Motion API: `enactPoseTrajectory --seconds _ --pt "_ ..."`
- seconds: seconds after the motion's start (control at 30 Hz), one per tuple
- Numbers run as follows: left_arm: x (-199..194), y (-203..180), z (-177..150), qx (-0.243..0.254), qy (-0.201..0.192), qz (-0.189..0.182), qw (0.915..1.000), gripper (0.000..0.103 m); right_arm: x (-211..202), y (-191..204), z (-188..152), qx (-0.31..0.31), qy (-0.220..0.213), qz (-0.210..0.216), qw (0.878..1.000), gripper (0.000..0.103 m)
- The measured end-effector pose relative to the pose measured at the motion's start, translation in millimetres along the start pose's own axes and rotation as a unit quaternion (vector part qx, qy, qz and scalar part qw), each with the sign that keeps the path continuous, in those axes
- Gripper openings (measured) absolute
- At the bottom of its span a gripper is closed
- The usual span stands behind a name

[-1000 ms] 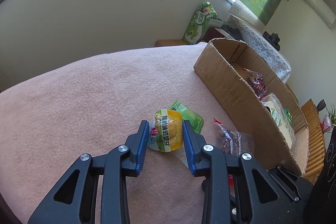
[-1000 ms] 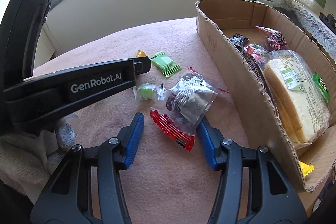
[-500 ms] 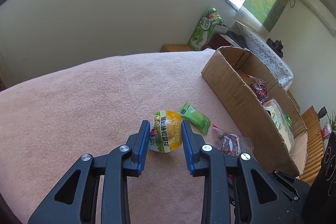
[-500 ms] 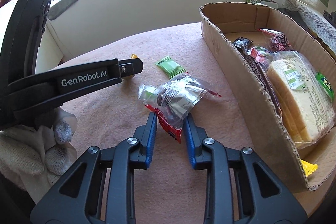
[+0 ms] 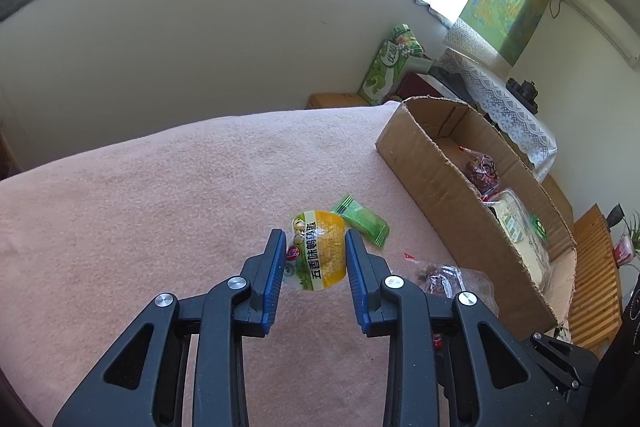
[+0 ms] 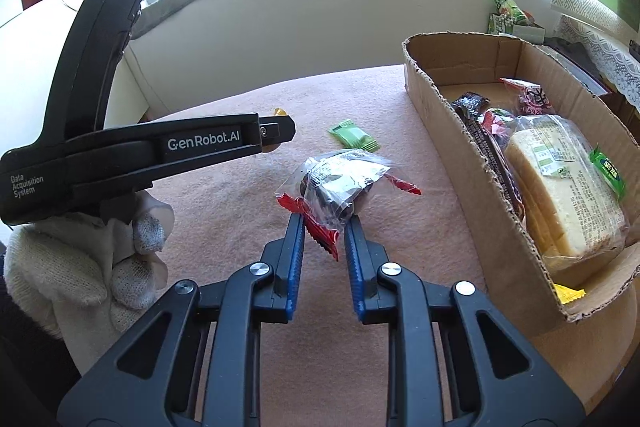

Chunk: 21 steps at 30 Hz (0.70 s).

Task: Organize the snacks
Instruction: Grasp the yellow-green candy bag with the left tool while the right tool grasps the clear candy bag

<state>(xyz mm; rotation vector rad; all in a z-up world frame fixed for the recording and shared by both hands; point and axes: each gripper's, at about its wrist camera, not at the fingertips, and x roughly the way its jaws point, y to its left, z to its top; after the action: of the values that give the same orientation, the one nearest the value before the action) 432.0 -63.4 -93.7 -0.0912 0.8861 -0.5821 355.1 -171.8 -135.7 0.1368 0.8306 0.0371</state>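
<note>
My left gripper [image 5: 315, 237] is shut on a yellow snack pack [image 5: 320, 255] with green and white print, just over the pink blanket. A flat green packet [image 5: 360, 221] lies right of it. My right gripper [image 6: 325, 223] has its jaws closing, and the blue pads pinch the red-edged end of a clear packet of dark snacks [image 6: 340, 179], held a little above the blanket. In the right wrist view the left gripper [image 6: 276, 135] reaches in from the left, held by a gloved hand [image 6: 80, 259]. The same green packet [image 6: 354, 137] lies beyond.
An open cardboard box [image 6: 460, 155] stands along the right. It holds a wrapped loaf of bread [image 6: 564, 187] and several small packets. The blanket-covered surface ends at a pale wall behind. A green carton [image 5: 390, 65] stands past the box.
The right jaws have narrowed from wide open onto the clear packet and raised it off the blanket. The left gripper has kept its hold on the yellow pack.
</note>
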Motion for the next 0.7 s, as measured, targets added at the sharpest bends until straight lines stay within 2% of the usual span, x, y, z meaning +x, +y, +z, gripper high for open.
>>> enactPoseTrajectory --seconds 0.4,0.7 --pt "-26.2 -17.9 7.8 0.008 -0.03 0.0 0.9995 0.028 -40.8 -4.1 16.1 -0.015 -0.041 0.019 0.999 0.021" --pt "-20.7 -54.8 14.6 0.028 -0.033 -0.005 0.999 0.028 -60.2 -41.3 41.8 -0.016 -0.069 0.007 0.997 0.021"
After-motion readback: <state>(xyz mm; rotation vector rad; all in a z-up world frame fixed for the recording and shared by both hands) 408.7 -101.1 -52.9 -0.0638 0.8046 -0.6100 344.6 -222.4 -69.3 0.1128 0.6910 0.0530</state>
